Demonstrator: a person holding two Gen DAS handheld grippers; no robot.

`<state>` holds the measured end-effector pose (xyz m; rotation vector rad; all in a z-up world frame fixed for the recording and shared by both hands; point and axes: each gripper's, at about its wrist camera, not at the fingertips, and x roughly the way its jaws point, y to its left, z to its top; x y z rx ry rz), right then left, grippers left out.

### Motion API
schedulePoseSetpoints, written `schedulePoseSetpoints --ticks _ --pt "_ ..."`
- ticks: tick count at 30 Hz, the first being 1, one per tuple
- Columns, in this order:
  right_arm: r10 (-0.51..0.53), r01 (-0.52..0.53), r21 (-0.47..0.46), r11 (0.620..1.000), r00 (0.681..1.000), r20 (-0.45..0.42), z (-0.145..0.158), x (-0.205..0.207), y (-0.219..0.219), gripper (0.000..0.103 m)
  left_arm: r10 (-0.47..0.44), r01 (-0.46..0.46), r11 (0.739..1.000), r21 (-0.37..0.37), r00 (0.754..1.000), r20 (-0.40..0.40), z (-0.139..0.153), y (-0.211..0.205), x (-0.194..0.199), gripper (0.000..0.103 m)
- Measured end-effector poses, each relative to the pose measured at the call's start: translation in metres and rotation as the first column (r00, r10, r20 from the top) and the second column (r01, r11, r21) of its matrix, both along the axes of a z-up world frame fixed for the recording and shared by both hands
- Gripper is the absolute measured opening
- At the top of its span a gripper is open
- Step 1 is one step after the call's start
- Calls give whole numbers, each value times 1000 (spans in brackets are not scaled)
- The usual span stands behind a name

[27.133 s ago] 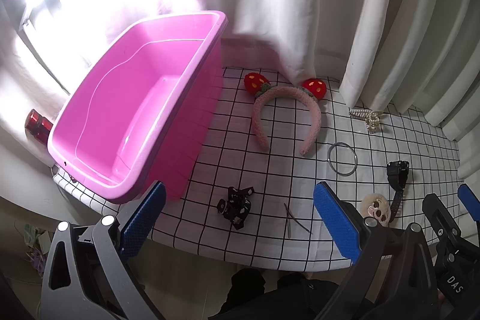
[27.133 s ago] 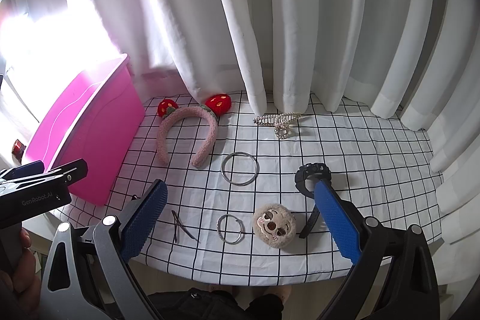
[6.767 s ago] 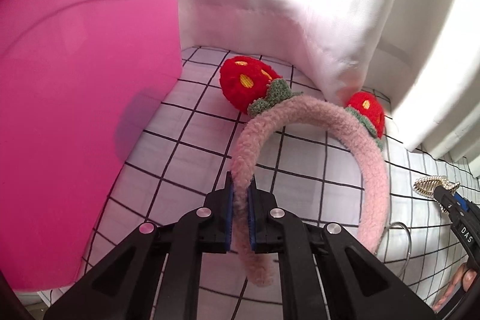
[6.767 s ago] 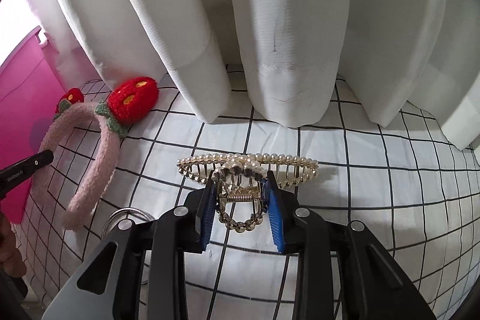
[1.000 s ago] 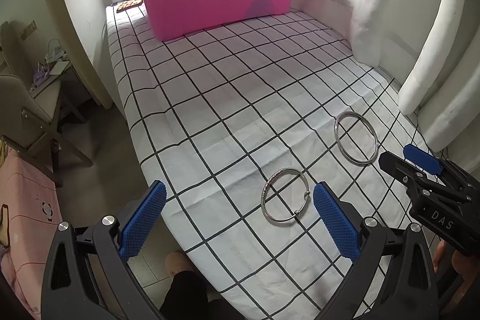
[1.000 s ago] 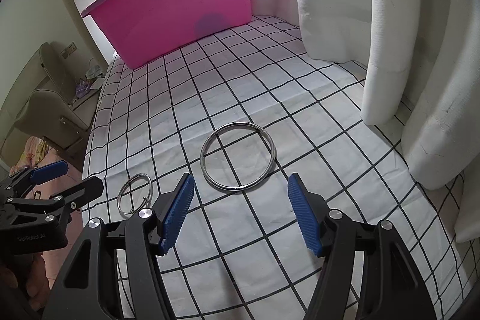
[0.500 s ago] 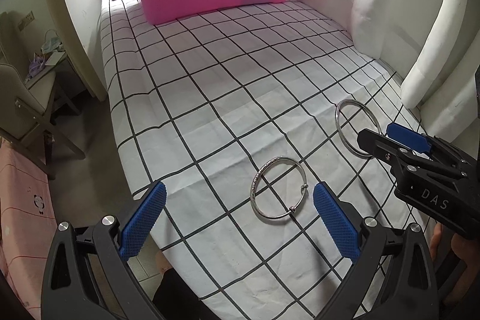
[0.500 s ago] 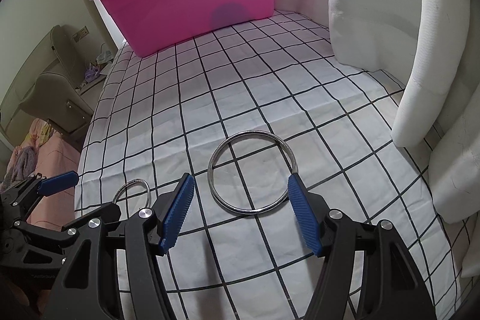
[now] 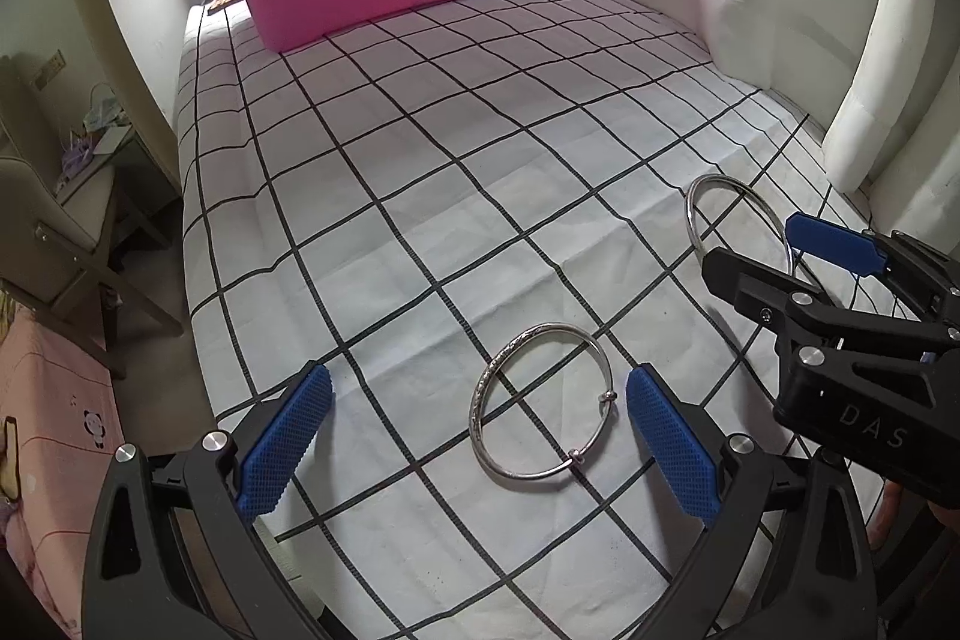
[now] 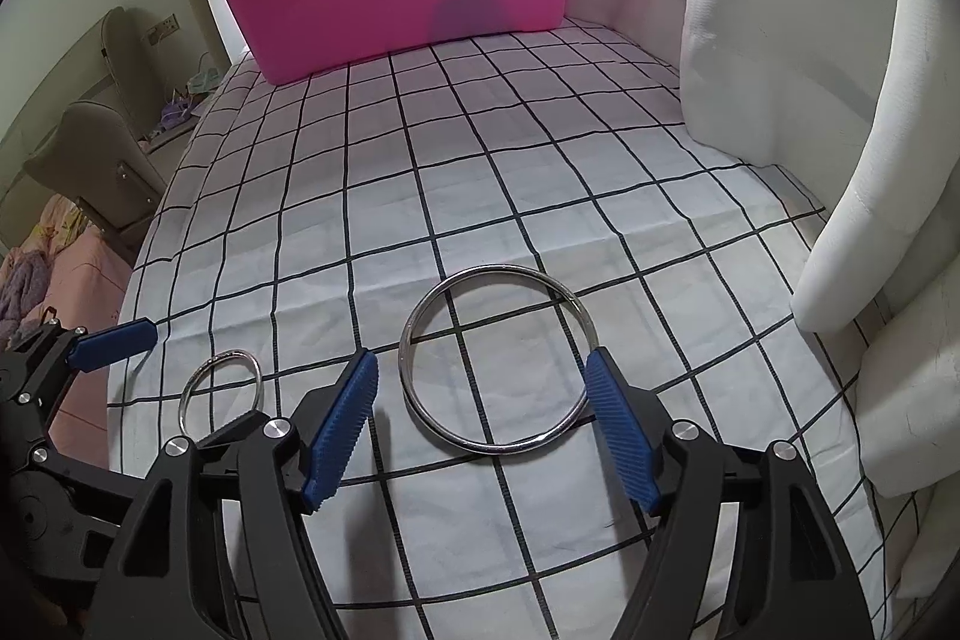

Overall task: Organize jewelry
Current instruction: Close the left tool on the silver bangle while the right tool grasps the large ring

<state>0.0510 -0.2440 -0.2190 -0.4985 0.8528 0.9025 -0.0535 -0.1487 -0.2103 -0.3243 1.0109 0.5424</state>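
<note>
Flat on checked cloth [image 10: 480, 172]: two thin round metal bangles [image 10: 495, 360].

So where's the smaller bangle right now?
The small bangle lies flat on the checked cloth near its front edge, between the open left gripper's fingers in the left view, left of the larger ring.

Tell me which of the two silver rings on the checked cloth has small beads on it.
The smaller ring, lying between the left tongs. It carries two small beads on its band; the larger ring by the right tongs is plain.
</note>
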Motion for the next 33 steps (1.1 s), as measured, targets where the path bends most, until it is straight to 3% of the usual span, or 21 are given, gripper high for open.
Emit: schedulePoseSetpoints --ticks 14,24,30,32,33 --pt "0 1 -16 1000 998 57 -9 15 9 79 1 -5 998 56 998 63 -1 -10 10 97" --pt "2 -2 -8 1000 998 61 -9 11 9 79 -16 9 997 76 996 93 -2 -14 3 96" --pt "1 0 -4 1000 998 63 -9 11 8 77 -63 50 993 106 991 116 1 -29 -7 77" --pt "0 0 2 1000 998 67 -9 10 7 72 -97 83 990 112 987 129 3 -34 -7 60" --pt "-3 3 4 1000 998 66 -9 10 7 72 -114 99 988 117 985 131 3 -37 -7 56"
